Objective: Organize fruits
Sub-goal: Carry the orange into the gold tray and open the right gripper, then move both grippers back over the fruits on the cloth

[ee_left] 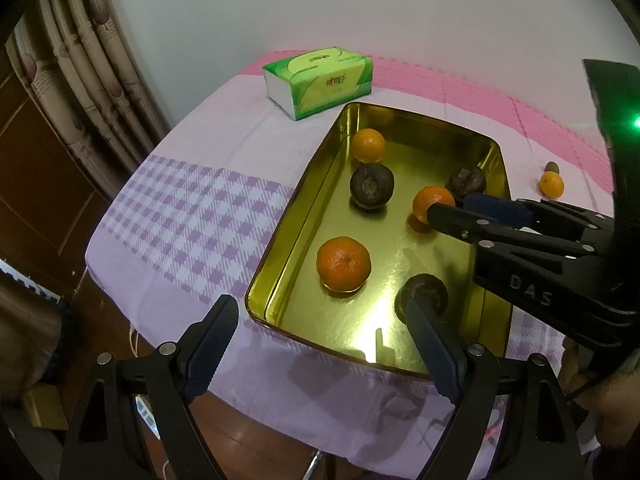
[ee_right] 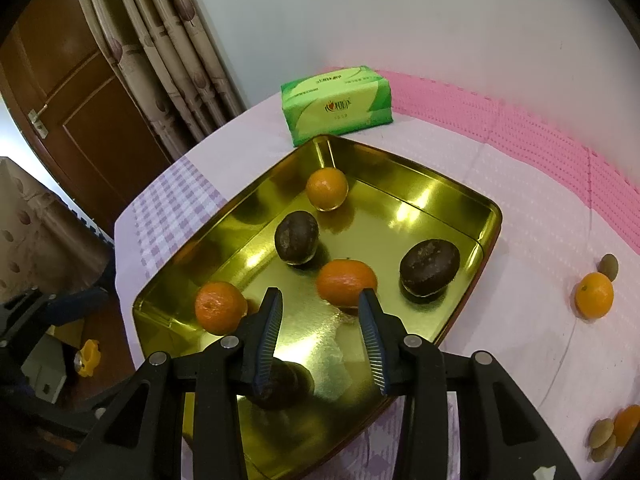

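A gold metal tray sits on the table, which is covered by a lilac checked cloth. Inside the tray lie three mandarins and three dark brown fruits. One mandarin rests at the far end, a dark fruit just nearer, another mandarin by the left wall, and a dark fruit toward the right wall. The middle mandarin sits just beyond the right hand-held gripper, whose jaws stand apart and hold nothing. A third dark fruit lies at the near end. The left hand-held gripper hovers over the tray's near edge, jaws wide apart. Right of the tray, on the cloth, sit a loose mandarin and a small olive-coloured fruit. A green tissue pack stands beyond the tray.
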The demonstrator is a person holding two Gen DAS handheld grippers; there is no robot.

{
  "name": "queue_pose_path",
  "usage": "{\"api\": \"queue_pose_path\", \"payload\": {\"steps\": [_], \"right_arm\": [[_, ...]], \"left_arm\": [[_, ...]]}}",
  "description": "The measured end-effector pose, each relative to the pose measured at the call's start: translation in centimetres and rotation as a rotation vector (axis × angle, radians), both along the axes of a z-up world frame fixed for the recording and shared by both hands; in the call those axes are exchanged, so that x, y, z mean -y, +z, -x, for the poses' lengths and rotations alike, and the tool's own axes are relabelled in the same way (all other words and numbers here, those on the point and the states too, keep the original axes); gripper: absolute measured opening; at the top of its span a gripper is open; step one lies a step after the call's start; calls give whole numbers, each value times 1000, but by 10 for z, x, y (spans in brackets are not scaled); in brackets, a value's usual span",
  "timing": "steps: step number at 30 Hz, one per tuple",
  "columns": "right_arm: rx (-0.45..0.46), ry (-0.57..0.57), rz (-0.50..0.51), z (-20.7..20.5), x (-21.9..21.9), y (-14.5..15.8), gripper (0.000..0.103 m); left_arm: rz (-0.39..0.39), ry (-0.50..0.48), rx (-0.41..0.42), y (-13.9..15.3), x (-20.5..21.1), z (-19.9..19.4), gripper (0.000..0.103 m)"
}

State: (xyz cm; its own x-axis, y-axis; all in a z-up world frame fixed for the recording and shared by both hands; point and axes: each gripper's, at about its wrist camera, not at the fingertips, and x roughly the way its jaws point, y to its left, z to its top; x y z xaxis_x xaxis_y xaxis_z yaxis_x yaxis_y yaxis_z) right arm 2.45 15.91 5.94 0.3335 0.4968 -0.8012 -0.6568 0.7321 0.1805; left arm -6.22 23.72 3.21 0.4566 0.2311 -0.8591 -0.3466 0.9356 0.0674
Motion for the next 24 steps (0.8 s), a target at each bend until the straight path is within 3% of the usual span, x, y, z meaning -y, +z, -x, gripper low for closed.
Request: {"api": "queue_pose_path", "payload": {"steps": [4,15,24], "right_arm": [[1,-9,-26,7,5,7,39],[42,-34,-80,31,28,34,65],[82,-122,-75,53,82,47,75]], "left_arm": [[-4,-2,-12,-1,1,-1,86],[-32,-11,-15,-2,4,0,86],[-69,-19,-1,1,11,2,86]]}}
